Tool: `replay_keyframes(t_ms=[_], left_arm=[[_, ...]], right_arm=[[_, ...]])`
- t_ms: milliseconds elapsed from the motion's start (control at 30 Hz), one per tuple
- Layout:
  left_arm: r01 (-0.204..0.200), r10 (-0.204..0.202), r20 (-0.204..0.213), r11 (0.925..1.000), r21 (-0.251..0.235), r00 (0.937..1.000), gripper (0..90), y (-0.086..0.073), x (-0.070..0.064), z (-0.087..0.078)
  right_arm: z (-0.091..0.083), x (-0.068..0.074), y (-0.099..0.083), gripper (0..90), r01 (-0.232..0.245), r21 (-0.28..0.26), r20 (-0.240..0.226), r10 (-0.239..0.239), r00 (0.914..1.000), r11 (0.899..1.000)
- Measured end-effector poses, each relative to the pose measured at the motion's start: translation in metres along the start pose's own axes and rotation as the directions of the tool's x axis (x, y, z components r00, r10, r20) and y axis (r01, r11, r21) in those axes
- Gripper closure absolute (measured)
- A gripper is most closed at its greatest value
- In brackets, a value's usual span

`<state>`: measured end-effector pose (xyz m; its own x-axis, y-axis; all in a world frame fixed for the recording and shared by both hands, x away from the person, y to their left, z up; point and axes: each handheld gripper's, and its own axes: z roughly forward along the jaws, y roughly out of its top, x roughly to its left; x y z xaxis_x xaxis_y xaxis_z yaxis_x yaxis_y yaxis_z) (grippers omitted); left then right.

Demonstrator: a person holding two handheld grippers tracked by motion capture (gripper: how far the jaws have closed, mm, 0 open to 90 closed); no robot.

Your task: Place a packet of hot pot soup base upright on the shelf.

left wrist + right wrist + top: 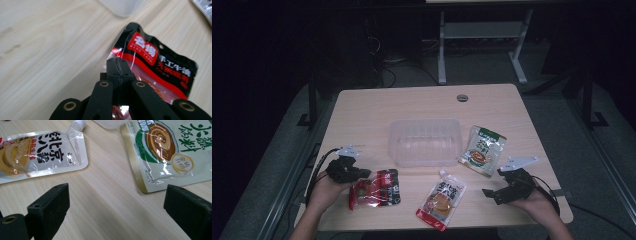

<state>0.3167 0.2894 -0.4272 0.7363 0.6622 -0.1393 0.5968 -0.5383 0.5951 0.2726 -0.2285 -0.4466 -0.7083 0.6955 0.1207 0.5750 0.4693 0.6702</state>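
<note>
The clear plastic tub (pixel 425 141) holds nothing. Beside it, the left gripper (pixel 357 176) is pinched tight on the red-and-black sauce packet (pixel 155 67). The right gripper (pixel 496 194) gapes wide between the spouted pouch (pixel 37 152) and green packet (pixel 172 150).

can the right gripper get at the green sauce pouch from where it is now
Probably yes: the right gripper is open, and the green pouch lies flat just ahead with only bare table between.
</note>
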Motion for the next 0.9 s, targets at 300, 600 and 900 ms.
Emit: replay_keyframes(t_ms=[300,600,900], left_arm=[[0.033,-0.036,-0.064,0.9984,-0.047,0.9973,89.8,-0.035,-0.007,-0.035],[0.038,-0.042,-0.075,0.9981,-0.048,0.9963,89.8,-0.046,-0.009,-0.04],[0.039,-0.04,-0.073,0.999,-0.021,0.9965,89.8,-0.052,-0.01,-0.032]], right_arm=[[0.001,0.004,0.002,6.3,0.018,-0.004,-0.01,-0.019,0.9998,1.0],[0.002,0.01,0.005,6.6,0.034,-0.02,-0.027,-0.034,0.999,0.999],[0.009,0.015,0.016,6.6,0.07,-0.041,-0.068,-0.073,0.995,0.997]])
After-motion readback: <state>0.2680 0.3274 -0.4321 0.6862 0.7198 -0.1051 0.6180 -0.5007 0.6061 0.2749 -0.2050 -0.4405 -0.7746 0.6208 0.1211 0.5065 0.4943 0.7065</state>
